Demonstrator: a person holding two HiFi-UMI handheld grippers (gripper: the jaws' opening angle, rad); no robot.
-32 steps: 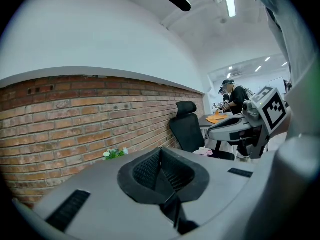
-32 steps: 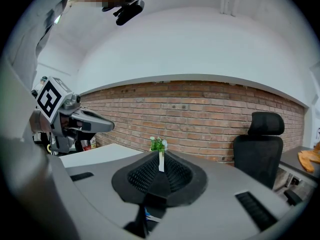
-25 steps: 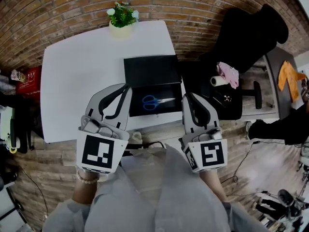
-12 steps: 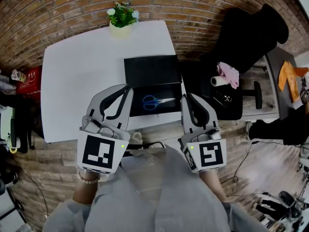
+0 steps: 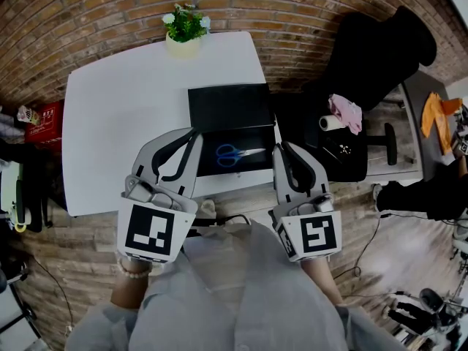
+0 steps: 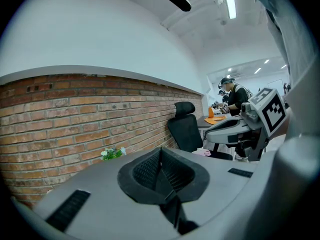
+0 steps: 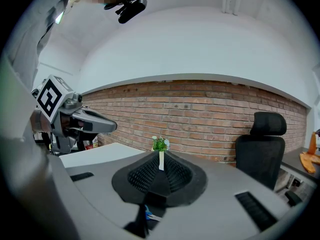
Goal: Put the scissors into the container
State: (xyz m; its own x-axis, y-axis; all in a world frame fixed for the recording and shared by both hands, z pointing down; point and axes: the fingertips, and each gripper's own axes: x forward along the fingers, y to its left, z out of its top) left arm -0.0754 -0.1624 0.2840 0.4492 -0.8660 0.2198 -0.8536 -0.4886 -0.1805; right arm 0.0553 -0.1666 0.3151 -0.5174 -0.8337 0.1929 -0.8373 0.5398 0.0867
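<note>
head view: scissors [image 5: 235, 153] lie on black container [image 5: 227, 108].

Flat, dim indoor light lay on the white table [image 5: 110, 123] in the head view, leaving shadows faint. The brick wall [image 5: 307, 13] behind the table bowed under fisheye distortion, corners black. A ceiling strip light [image 6: 230, 1] above the table glared; both gripper views' foregrounds were soft.
</note>
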